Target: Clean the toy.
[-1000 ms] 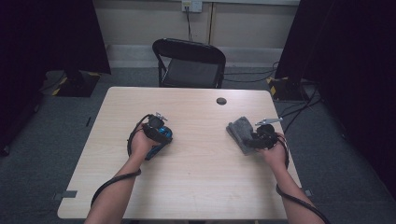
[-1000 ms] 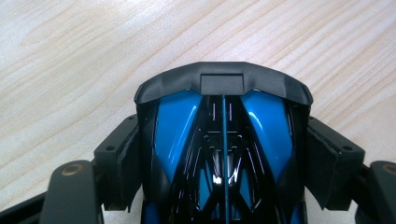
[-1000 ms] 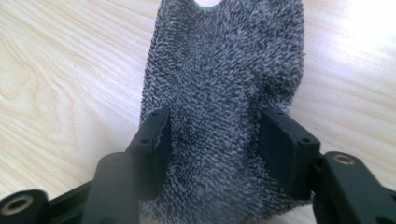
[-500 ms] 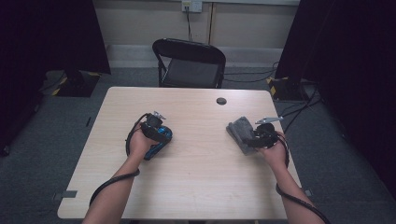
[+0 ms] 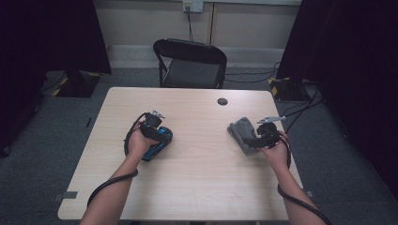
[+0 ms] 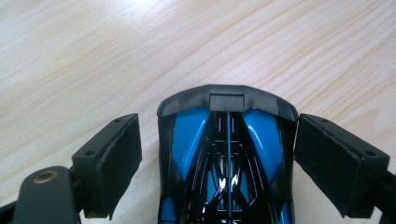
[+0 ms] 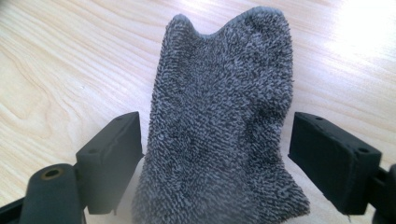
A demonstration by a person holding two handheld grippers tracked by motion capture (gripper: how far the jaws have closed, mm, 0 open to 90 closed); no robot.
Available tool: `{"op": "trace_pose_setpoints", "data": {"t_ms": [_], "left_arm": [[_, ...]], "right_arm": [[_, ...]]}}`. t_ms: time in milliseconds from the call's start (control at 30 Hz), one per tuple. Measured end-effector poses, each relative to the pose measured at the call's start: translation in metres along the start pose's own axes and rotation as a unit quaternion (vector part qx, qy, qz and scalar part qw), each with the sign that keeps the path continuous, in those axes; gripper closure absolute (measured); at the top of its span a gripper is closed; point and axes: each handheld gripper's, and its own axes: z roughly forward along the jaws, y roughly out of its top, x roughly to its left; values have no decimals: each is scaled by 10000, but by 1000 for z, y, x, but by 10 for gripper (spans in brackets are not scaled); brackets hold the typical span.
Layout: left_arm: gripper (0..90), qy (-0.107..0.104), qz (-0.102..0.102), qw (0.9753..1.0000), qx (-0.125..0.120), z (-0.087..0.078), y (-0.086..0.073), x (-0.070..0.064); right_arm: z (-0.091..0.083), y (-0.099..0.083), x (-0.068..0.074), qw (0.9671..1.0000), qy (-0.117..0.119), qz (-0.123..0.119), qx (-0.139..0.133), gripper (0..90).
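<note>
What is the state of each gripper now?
Left gripper: open, jaws around the blue toy car, not clamped.
Right gripper: open, jaws beside the grey cloth.

No readable writing in any view.

The blue and black toy car [image 6: 227, 163] lying between the jaws of the left gripper [image 6: 219, 158] bears only glossy coloured panels and thin lines, with no letters, numbers or badge that can be made out. The grey cloth [image 7: 219, 135] lying between the jaws of the right gripper [image 7: 217, 158] shows bare pile with no tag or label. The jaw pads themselves are plain black with small round holes, unmarked. From the high view, the table [image 5: 197, 187] beyond both grippers carries no sticker or print, and anything on the wall fitting [image 5: 193, 5] far behind them is too small to read.
</note>
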Motion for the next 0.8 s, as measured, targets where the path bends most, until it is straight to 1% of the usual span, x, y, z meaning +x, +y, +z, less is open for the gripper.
{"op": "trace_pose_setpoints", "data": {"t_ms": [33, 67, 100, 167, 233, 300, 333, 367, 433, 467, 500, 533, 633, 700, 733, 800], "left_arm": [[147, 23, -64, 10000, -43, -1, 1, 0], [147, 45, -22, 10000, -47, -3, 2, 0], [147, 32, -49, 10000, -59, -3, 2, 0], [139, 71, -13, 10000, -26, -6, 3, 0], [125, 107, 76, 9999, 17, -9, 5, 0], [122, 86, 22, 10000, -35, -11, 5, -1], [122, 77, 43, 10000, -38, -12, 5, -1], [122, 67, 17, 10000, -62, -12, 5, -1], [123, 58, 54, 10000, -34, -14, 6, -2], [126, 42, 38, 10000, -63, -15, 6, -3], [132, 28, 71, 9999, -65, -17, 6, -3], [134, 10, 50, 9999, -87, -18, 7, -4], [134, -9, 57, 9999, -95, -20, 7, -4], [135, -29, 23, 10000, -82, -22, 7, -5], [135, -13, 66, 10000, -73, -24, 7, -5], [136, -43, 46, 9999, -106, -25, 7, -6]], "right_arm": [[-1, 0, 0, 10000, -5, 16, -20, 152], [-1, 0, 0, 10000, 10, -21, -26, 146], [-2, 1, 0, 10000, 0, -53, -14, 145], [-3, 1, 0, 10000, 25, -54, -23, 142], [-4, 1, -1, 9999, 15, -92, -68, 142], [-5, 2, -1, 9999, 63, -111, -105, 137], [-6, 2, -1, 9999, 26, -128, -85, 137], [-6, 2, -1, 9998, 8, -173, -85, 137], [-6, 3, 0, 9997, -13, -218, -112, 129], [-6, 3, 0, 9995, -17, -249, -170, 129], [-6, 3, 1, 9993, -16, -297, -219, 129], [-7, 4, 1, 9992, -20, -319, -229, 129], [-9, 6, 3, 9994, 34, -284, -210, 129], [-9, 7, 5, 9993, 60, -292, -223, 129], [-10, 7, 5, 9994, 81, -266, -220, 129], [-10, 7, 6, 9997, 107, -183, -156, 129]]}}
